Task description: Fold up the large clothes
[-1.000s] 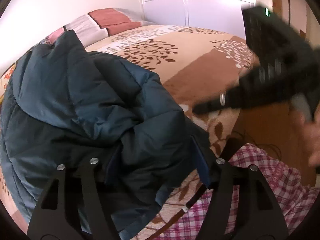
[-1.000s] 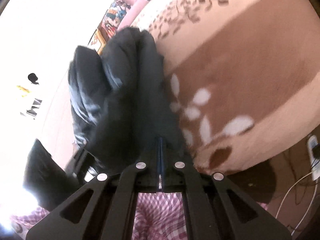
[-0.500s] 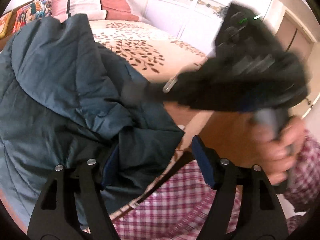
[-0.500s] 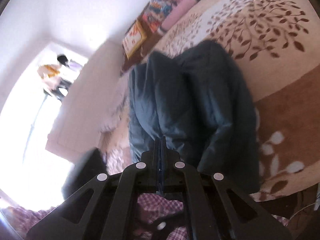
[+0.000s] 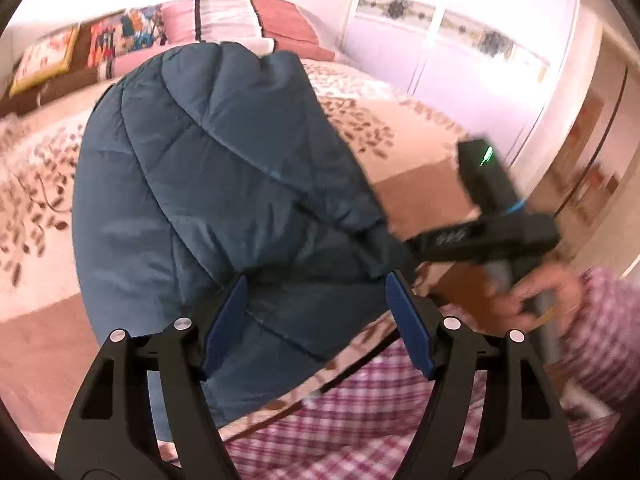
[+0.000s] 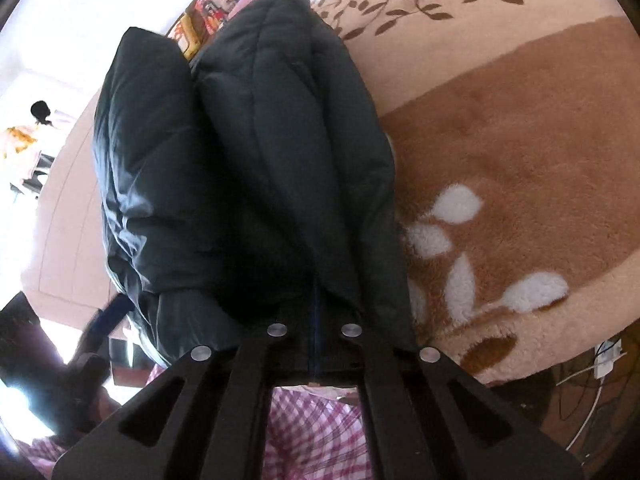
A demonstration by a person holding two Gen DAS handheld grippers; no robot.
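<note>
Right tool (image 6: 316, 344) is clamped tight on the quilted jacket (image 5: 224, 184); left tool (image 5: 316, 332) gapes wide, jacket between its pads, ungripped.

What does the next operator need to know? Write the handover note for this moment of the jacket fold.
Right hand-held gripper: shut on the edge of the blue quilted jacket, holding it up.
Left hand-held gripper: open; its jaws have just been opening, jacket fabric between the pads, not pinched.
Jacket: bunched and doubled over, hanging from the right grip above the leaf-print bedspread, near the bed's edge.
Done: jacket picked up and gathered.
Left: lay it flat on the bed, square the sleeves in, fold and smooth. No finished fold visible yet.
</note>
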